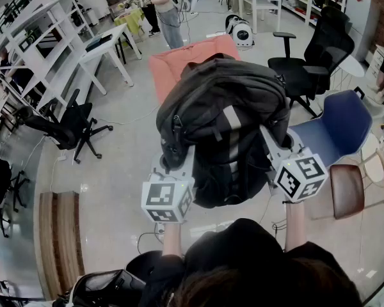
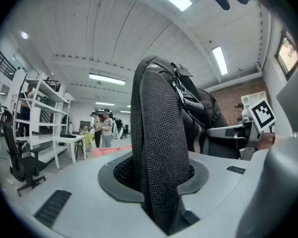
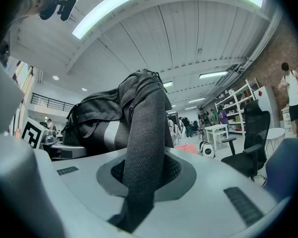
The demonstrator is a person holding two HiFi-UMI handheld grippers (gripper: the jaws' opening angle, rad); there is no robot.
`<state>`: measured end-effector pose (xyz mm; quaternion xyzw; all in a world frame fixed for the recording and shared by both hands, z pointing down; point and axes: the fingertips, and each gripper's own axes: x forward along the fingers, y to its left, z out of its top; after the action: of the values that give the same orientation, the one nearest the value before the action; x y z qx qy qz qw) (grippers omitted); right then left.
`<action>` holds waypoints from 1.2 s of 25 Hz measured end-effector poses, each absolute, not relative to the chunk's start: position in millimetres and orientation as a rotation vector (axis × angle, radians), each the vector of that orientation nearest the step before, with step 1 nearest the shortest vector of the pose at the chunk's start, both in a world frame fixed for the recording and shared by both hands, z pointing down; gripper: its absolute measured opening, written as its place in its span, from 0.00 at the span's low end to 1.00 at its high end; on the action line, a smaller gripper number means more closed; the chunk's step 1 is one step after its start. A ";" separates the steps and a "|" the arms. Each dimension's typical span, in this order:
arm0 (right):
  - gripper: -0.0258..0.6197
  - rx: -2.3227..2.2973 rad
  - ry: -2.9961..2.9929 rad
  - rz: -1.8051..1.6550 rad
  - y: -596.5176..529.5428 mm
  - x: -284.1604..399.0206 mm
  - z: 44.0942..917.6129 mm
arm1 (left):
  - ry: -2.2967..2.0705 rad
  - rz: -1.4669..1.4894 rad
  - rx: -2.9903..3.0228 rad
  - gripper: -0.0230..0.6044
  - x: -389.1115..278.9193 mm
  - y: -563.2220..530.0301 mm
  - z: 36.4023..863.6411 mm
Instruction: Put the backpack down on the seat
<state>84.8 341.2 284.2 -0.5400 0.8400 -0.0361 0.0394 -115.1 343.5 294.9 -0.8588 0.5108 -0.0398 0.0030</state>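
Observation:
A black backpack (image 1: 227, 120) with a grey stripe hangs in the air in front of me, held up by both shoulder straps. My left gripper (image 1: 176, 164) is shut on the left mesh strap (image 2: 159, 162), which runs up from between its jaws. On the other side, my right gripper (image 1: 275, 147) is shut on the right strap (image 3: 141, 162). Just beyond and below the bag lies the salmon-pink seat (image 1: 173, 66); the backpack hides its near part.
A blue chair (image 1: 336, 130) stands right of the bag, with a brown-seated chair (image 1: 349, 190) nearer me. A black office chair (image 1: 310, 59) is at the back right and another (image 1: 64, 126) at the left. White tables and shelves (image 1: 45, 50) line the left. People stand at the far end.

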 end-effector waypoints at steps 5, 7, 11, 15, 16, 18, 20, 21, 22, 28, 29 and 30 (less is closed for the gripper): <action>0.14 -1.663 2.565 -0.107 339.0 79.9 283.5 | 1.593 -0.131 -2.692 0.26 -119.5 340.4 292.9; 0.14 -1.663 2.569 -0.111 337.7 79.3 282.9 | 1.598 -0.136 -2.693 0.26 -120.0 339.8 292.1; 0.14 -1.661 2.570 -0.123 334.5 78.2 285.1 | 1.608 -0.146 -2.690 0.26 -121.2 337.9 293.7; 0.14 -1.651 2.576 -0.141 329.9 86.7 287.9 | 1.624 -0.159 -2.686 0.26 -113.0 335.0 295.4; 0.14 -1.646 2.581 -0.145 327.8 89.5 288.7 | 1.630 -0.162 -2.684 0.26 -110.0 333.6 296.1; 0.14 -1.636 2.591 -0.153 324.2 95.4 291.8 | 1.645 -0.170 -2.682 0.26 -103.9 331.4 299.2; 0.14 -1.627 2.599 -0.161 322.7 101.2 295.6 | 1.660 -0.177 -2.684 0.26 -98.1 331.3 303.8; 0.14 -1.624 2.603 -0.160 320.9 103.8 296.6 | 1.669 -0.175 -2.684 0.26 -95.6 330.6 305.7; 0.14 -1.618 2.609 -0.156 317.9 105.7 297.1 | 1.680 -0.172 -2.682 0.26 -93.7 328.8 307.3; 0.14 -1.589 2.652 -0.180 294.1 112.6 308.5 | 1.748 -0.190 -2.683 0.26 -85.8 314.0 323.3; 0.14 -1.584 2.656 -0.187 290.3 113.6 310.7 | 1.758 -0.196 -2.682 0.26 -84.7 311.0 325.4; 0.14 -1.579 2.659 -0.197 286.8 113.9 313.1 | 1.765 -0.203 -2.683 0.26 -84.3 308.2 327.3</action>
<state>113.9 286.8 313.1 -0.5095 0.8578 -0.0637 0.0212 -84.3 308.2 327.3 -0.8331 0.5482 -0.0632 -0.0380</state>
